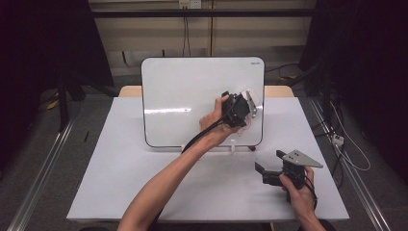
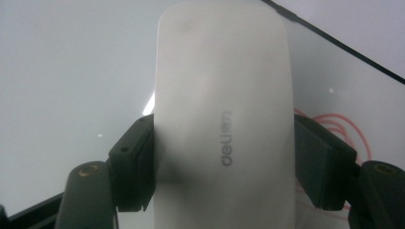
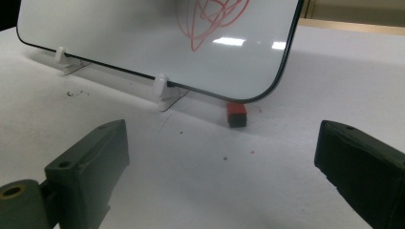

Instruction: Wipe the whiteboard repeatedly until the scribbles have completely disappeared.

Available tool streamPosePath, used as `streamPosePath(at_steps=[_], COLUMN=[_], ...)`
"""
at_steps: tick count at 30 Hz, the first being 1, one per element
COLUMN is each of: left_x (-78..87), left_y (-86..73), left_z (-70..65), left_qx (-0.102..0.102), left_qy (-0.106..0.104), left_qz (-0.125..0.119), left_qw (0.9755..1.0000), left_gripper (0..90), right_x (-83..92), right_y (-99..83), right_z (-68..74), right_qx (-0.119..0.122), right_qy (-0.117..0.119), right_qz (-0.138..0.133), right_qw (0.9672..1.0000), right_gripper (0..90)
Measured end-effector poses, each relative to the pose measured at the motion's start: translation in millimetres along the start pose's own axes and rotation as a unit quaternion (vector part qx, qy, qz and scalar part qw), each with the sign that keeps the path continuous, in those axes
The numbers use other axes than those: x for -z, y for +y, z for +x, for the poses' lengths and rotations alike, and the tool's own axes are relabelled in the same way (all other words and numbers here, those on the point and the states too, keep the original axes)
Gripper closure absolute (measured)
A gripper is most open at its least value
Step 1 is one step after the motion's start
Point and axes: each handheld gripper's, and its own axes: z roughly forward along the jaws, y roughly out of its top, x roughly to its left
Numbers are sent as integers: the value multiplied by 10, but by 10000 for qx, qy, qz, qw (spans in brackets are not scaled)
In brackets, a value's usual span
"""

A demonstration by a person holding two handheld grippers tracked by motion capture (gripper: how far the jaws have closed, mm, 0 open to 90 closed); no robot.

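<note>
White table (image 1: 144, 183), propped whiteboard (image 1: 192, 96): left gripper (image 1: 239, 109) clamping white eraser (image 2: 224, 119) against board; right gripper (image 1: 274, 166) wide, empty, below-right. Red scribble (image 3: 210, 19) clearest in right gripper view.

Left arm reached forward, left gripper (image 1: 239, 109) raised, jaws clamped on a white eraser (image 2: 223, 119). Right gripper (image 1: 270, 169) sat low, jaws spread wide, empty.

Whiteboard (image 1: 192, 96) stands propped on the counter (image 1: 120, 178) toward its far edge, centre. Eraser (image 2: 224, 114) sits against the board's right part, over the scribble (image 3: 210, 16). Small block (image 3: 236, 115) on the counter below the board's near-right corner – right gripper (image 1: 269, 166) nr the counter's near-right corner.
</note>
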Motion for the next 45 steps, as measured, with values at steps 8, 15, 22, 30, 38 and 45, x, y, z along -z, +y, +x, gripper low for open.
streamPosePath(at_steps=[8, 15, 22, 30, 38, 45], left_x=[3, 2, 9, 9, 16, 21], left_y=[57, 28, -66, -102, -145, -196], left_z=[235, 167, 55, -71, -230, -382], left_qx=[187, 142, 29, -45, -232, -400], left_qy=[64, 195, 114, 74, -69, -168], left_qz=[-49, -109, -107, -84, -42, -45], left_qw=[9998, 9997, 9999, 9999, 9997, 9990], left_gripper=[311, 311, 312, 312, 312, 312], right_x=[1, 3, 1, -7, -7, -13], right_y=[-2, -2, -1, 1, 4, 3], right_z=[-6, -3, 4, 8, 14, 13], right_qx=[-4, -7, 3, 12, 25, 19], right_qy=[20, 23, 9, 14, 9, 11], right_qz=[-3, 0, 2, 2, 2, -9], right_qw=[10000, 10000, 10000, 10000, 10000, 10000], right_gripper=[48, 48, 48, 48, 48, 48])
